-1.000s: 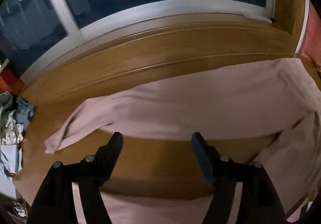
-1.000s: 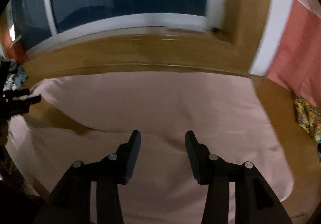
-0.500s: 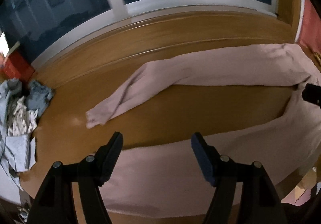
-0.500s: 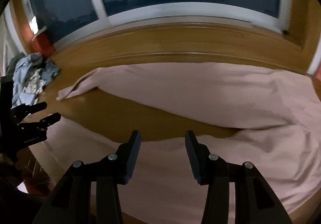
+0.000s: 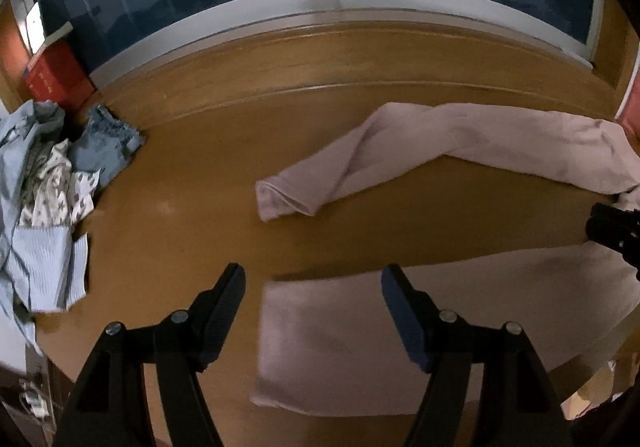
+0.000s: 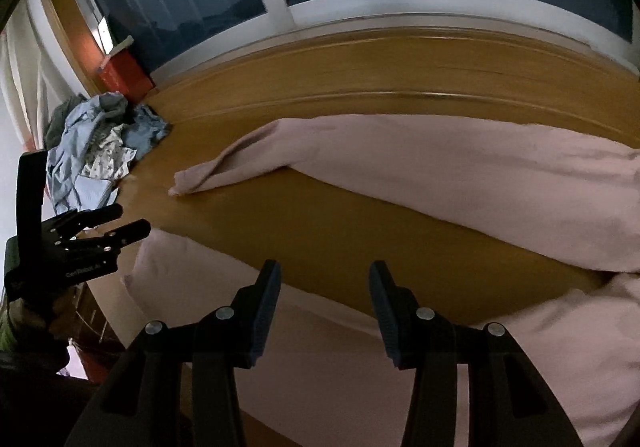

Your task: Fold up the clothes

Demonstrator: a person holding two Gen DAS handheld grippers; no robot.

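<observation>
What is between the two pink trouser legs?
Only bare wooden table lies between the pink legs, seen in both wrist views.

A brown wooden surface carries everything, its far edge running along a window. A pale pink garment lies spread on it: one long part stretches across the far right, ending in a folded tip near the middle, and another part covers the near edge. Bare wood shows between them. At the far left lies a heap of blue and patterned clothes.
</observation>
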